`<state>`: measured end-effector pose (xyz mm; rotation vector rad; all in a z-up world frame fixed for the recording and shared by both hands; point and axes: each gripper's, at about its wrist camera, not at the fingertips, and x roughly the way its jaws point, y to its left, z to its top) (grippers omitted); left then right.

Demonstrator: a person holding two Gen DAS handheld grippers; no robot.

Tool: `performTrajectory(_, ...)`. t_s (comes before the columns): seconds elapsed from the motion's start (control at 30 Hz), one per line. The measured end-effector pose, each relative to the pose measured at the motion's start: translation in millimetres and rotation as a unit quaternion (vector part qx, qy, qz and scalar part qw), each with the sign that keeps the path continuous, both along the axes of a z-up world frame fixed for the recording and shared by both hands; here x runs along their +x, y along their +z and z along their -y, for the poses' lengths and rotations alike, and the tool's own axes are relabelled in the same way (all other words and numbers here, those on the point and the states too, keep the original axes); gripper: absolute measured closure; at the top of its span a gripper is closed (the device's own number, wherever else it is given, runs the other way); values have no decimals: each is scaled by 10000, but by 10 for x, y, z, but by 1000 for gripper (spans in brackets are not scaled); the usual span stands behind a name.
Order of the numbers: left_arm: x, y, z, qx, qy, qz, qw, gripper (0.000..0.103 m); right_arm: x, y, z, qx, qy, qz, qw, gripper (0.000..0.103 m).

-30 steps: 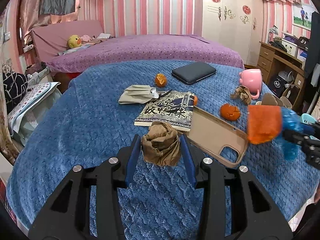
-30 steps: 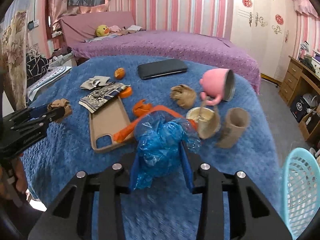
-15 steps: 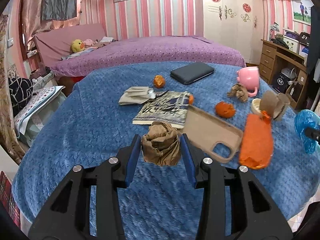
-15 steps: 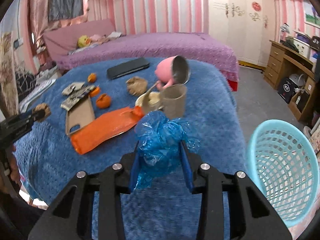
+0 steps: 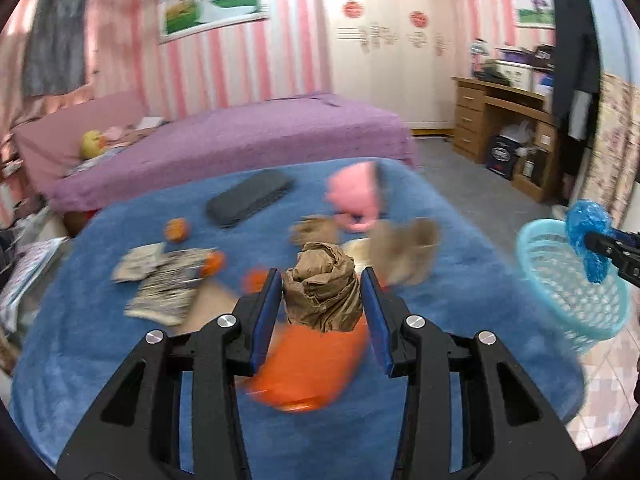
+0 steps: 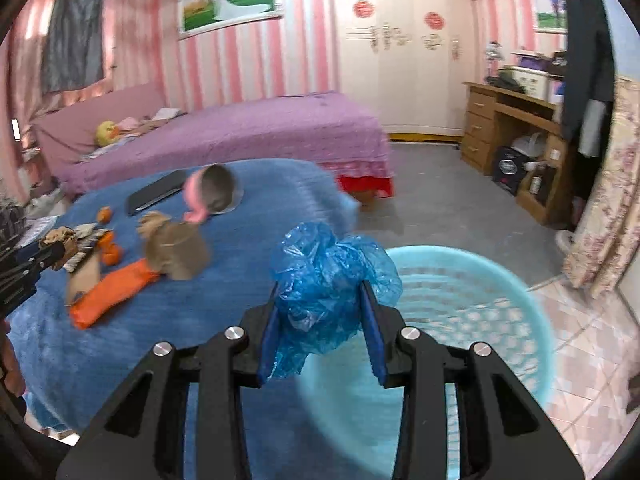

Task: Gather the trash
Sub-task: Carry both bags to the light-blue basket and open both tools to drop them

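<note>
the left gripper is clamped on a crumpled brown paper wad above the blue-covered table, while the right gripper pinches a blue plastic bag over the light-blue basket beside the table.

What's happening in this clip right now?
A person is clearing trash off a blue table with two handheld grippers. The left gripper is shut on a crumpled brown paper wad above the table. The right gripper is shut on a blue plastic bag at the near rim of a light blue basket on the floor beside the table. Nothing has been dropped yet; orange peels, an orange wrapper and more paper are left on the table.
</note>
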<state>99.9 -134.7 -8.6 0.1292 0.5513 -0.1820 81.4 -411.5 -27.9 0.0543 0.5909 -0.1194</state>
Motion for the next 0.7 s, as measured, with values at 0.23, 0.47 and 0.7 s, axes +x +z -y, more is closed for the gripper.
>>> performTrajectory(0.23, 172, -131, 1111, -340, -901, -446, 9944, 63, -154, -65, 703, -256, -513, -219, 9981, 66)
performTrajectory(0.47, 175, -306, 2030, -257, -1518, -605, 9862, 63, -225, -191, 1100, -187, -838, -267, 9959, 66)
performTrajectory(0.7, 235, -408, 2376, -153, -1717, -687, 9826, 29, -242, -285, 1246, -87, -963, -250, 9950, 66)
